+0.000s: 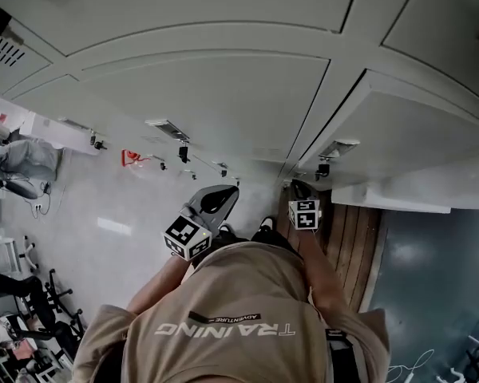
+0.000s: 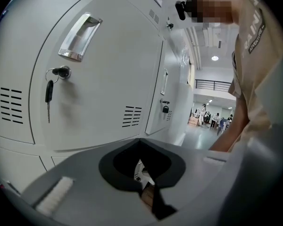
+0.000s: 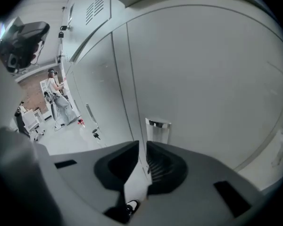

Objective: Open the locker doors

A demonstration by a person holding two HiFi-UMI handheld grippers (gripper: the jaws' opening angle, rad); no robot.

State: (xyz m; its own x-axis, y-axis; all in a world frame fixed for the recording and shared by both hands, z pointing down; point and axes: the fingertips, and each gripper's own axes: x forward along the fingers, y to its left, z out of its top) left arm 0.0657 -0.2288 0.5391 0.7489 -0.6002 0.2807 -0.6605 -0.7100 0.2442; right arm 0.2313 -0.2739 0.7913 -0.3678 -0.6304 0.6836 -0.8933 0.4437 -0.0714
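Pale grey lockers, all one flat colour.
Chrome handle, black key; tan shirt with white lettering; brown plank floor at lower right; black-and-white squares on both cubes.

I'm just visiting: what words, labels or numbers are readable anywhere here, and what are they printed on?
"TRAINING": big white letters, upside down in the head view, on the person's beige T-shirt.
"ADVENTURE": small print on a dark bar beside it, same shirt.
Pale grey metal locker doors: no readable label or number.
Marker cubes on the left and right grippers: square patterns only, no letters.
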